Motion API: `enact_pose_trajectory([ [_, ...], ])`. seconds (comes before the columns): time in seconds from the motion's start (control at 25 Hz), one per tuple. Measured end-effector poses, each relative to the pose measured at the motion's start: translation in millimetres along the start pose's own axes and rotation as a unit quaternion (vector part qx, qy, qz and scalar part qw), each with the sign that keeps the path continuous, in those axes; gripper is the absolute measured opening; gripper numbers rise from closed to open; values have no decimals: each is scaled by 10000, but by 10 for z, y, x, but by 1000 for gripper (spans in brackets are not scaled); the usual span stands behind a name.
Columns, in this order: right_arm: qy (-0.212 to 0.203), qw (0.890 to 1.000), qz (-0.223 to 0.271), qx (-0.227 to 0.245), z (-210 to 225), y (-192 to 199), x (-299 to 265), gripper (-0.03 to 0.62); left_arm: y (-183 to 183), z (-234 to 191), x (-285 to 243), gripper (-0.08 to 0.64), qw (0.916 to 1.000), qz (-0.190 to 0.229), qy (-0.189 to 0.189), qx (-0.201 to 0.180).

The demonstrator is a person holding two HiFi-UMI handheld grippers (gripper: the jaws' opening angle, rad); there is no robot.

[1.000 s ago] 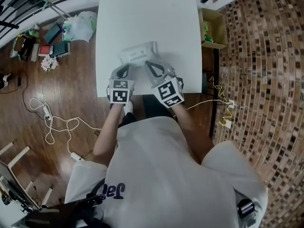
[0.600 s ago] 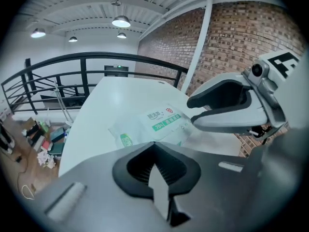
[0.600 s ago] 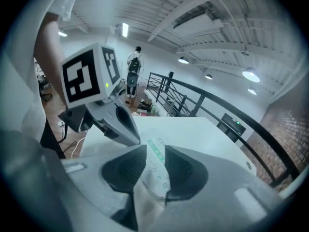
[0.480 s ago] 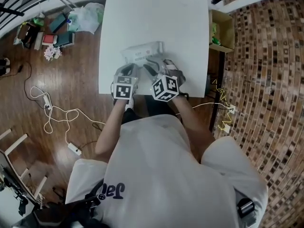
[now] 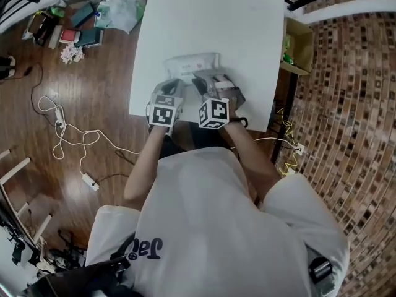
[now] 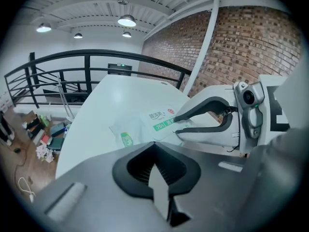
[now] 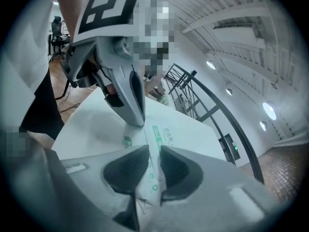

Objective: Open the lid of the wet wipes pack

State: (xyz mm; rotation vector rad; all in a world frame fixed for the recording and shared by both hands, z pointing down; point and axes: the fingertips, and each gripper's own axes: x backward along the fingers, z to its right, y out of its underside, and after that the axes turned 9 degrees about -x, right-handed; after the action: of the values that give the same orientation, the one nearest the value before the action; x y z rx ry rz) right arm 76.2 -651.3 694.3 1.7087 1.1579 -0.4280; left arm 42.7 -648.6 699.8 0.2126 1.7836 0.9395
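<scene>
Claws both worked near the front edge of the white bench (image 5: 204,17), open top stretching beyond. Wet wipes pack (image 5: 190,63) lay there; right claw (image 7: 154,150), just closing, pinched its film; left claw (image 6: 154,145), closed and empty, tipped against its edge.

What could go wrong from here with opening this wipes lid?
The right gripper's jaws have just been closing with the wet wipes pack between them; they seem to grip its soft edge, so pulling may lift the pack instead of opening it. The left gripper, jaws shut, seems to pin only one end; the pack could slide on the table.
</scene>
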Motion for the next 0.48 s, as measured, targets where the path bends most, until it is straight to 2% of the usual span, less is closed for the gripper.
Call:
enact_pose_trajectory([
  [0.24,0,9993,349,123,108,-143,163,14,-10,-10,-10,15,9999,20,-66,108],
  [0.36,113,9981,579,-203,405,-270,265,3,-10,-8,-14,15,9999,8,-98,132],
  [0.48,-19,9966,659,-488,710,-365,169,6,-3,-13,-14,15,9999,6,-102,129],
])
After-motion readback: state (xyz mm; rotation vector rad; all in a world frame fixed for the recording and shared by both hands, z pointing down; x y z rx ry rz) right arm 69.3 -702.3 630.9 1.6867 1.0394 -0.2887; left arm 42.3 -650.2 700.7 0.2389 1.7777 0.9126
